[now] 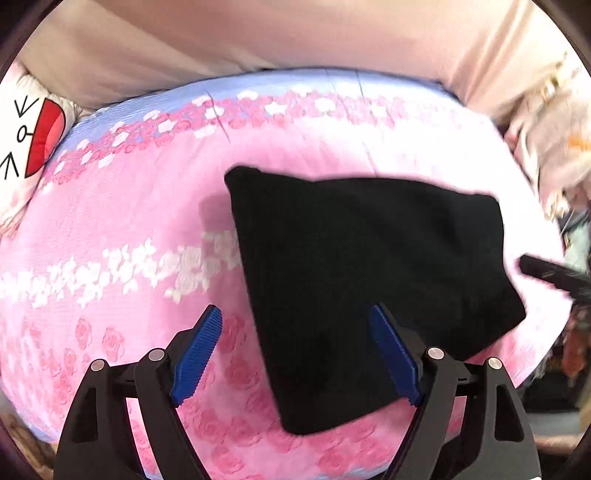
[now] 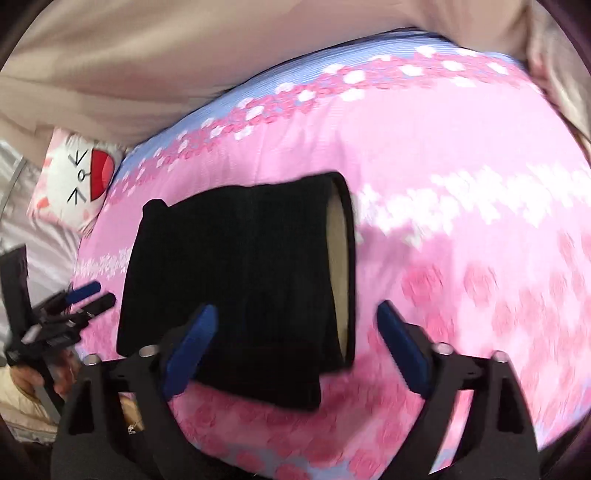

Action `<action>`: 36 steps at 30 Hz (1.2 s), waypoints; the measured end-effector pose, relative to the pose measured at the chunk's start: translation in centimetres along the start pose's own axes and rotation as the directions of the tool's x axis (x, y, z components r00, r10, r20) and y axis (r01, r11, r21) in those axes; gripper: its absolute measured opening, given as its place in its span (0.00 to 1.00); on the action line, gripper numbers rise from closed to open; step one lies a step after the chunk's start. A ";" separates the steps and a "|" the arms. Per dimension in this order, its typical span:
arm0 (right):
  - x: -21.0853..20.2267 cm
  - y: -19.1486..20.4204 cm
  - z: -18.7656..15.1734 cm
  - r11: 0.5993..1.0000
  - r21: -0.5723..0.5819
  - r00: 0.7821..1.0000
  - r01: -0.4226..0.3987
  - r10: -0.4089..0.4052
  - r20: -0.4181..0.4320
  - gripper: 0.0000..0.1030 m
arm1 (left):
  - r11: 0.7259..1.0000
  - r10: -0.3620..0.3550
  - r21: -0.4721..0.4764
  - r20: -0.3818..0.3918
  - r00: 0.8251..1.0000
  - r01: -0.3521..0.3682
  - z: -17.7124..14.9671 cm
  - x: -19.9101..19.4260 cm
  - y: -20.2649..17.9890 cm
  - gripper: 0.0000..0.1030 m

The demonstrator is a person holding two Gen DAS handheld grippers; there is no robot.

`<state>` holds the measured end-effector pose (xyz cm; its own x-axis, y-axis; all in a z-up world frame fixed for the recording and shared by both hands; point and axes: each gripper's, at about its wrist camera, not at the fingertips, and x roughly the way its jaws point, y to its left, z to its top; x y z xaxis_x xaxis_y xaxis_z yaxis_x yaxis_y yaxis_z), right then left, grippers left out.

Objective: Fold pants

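The black pants (image 1: 365, 280) lie folded into a compact rectangle on the pink floral bedspread (image 1: 122, 221). My left gripper (image 1: 295, 310) hovers above their near edge, open, with neither blue pad touching the cloth. The tip of the right gripper (image 1: 546, 275) pokes in from the right. In the right wrist view the pants (image 2: 236, 273) show a beige inner waistband (image 2: 340, 266) along their right side. My right gripper (image 2: 295, 308) is open above their near corner and holds nothing. The left gripper (image 2: 74, 302) appears at the left edge, held by a hand (image 2: 26, 376).
A white pillow with a cartoon face (image 1: 33, 136) (image 2: 85, 181) lies at the bed's far left corner. Beige fabric (image 1: 258, 33) runs behind the bed. Grey satin cloth (image 2: 44, 236) lies beside the bed. Blurred clutter (image 1: 554, 155) stands past the bed's right edge.
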<state>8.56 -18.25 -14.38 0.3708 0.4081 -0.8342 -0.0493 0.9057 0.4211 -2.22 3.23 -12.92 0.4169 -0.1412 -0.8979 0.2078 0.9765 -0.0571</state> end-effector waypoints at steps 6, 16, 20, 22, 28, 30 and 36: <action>4.2 -0.7 2.8 1.000 0.010 1.000 0.021 -0.021 -0.013 0.18 | 0.988 0.150 0.048 -0.069 0.986 -0.147 1.7 4.5 1.3 0.84; 1.7 -6.7 2.9 0.994 0.114 0.999 0.002 -0.007 0.042 0.78 | 0.994 0.107 0.037 -0.103 0.989 -0.104 2.2 5.5 2.0 0.95; 5.1 -8.1 1.5 0.984 0.172 0.992 -0.053 0.072 -0.105 0.72 | 0.998 0.050 -0.030 -0.123 0.991 -0.054 1.9 6.2 2.7 0.95; 5.6 -7.9 1.0 0.981 0.182 0.993 -0.070 0.087 -0.085 0.74 | 0.998 0.045 -0.037 -0.132 0.990 -0.051 2.0 6.4 2.6 0.95; 6.0 -5.4 -0.3 0.989 0.105 0.982 -0.106 0.121 -0.146 0.75 | 0.999 0.031 -0.025 -0.142 0.989 -0.035 1.9 6.9 2.2 0.95; 5.8 -5.4 -0.5 0.989 0.103 0.982 -0.108 0.122 -0.142 0.75 | 0.999 0.000 -0.050 -0.151 0.989 -0.008 1.8 7.3 2.4 0.95; 6.0 -5.1 -0.2 0.989 0.102 0.982 -0.109 0.123 -0.144 0.63 | 0.957 -0.221 -0.227 -0.157 0.962 0.183 0.9 9.4 4.4 0.95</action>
<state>10.84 -20.42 -21.64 0.2248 0.5288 -0.8184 0.0058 0.8392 0.5438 3.44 6.02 -21.24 0.2160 -0.3263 -0.9203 0.0741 0.9453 -0.3178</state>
